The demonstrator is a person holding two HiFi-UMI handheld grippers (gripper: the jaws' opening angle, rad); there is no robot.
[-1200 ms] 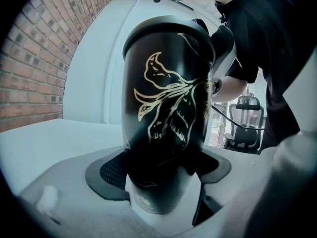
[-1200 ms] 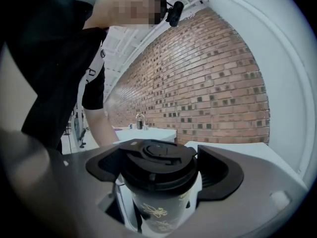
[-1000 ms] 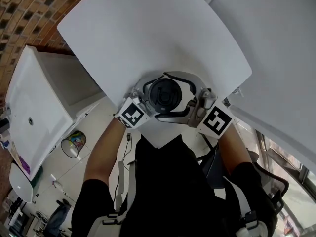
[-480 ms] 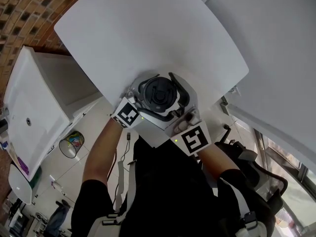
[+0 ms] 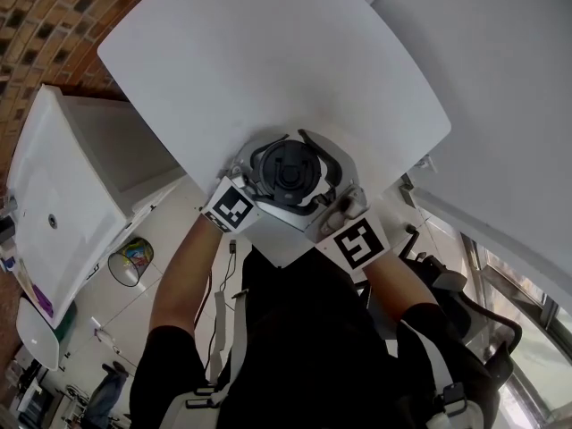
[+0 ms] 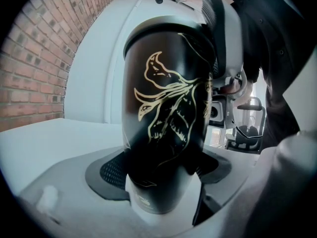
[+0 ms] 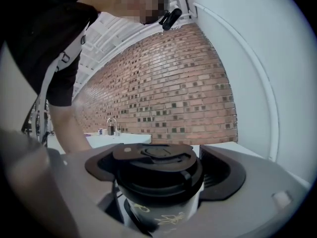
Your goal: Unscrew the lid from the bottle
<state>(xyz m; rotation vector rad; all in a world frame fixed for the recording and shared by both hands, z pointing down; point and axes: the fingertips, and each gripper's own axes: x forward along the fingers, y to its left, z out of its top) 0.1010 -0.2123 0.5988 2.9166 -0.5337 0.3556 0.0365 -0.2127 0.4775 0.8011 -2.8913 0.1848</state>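
The left gripper (image 6: 161,182) is clamping the black gold-flowered bottle (image 6: 168,93) while the right gripper (image 7: 158,185), jaws just closing, is pinching its round black lid (image 7: 156,165), apparently still on.

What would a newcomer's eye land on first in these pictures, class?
A black bottle with a gold flower design fills the left gripper view, clamped in the jaws of the left gripper at a white table's near edge. In the right gripper view its black lid sits between the jaws of the right gripper, which have just been closing on it, before a brick wall.
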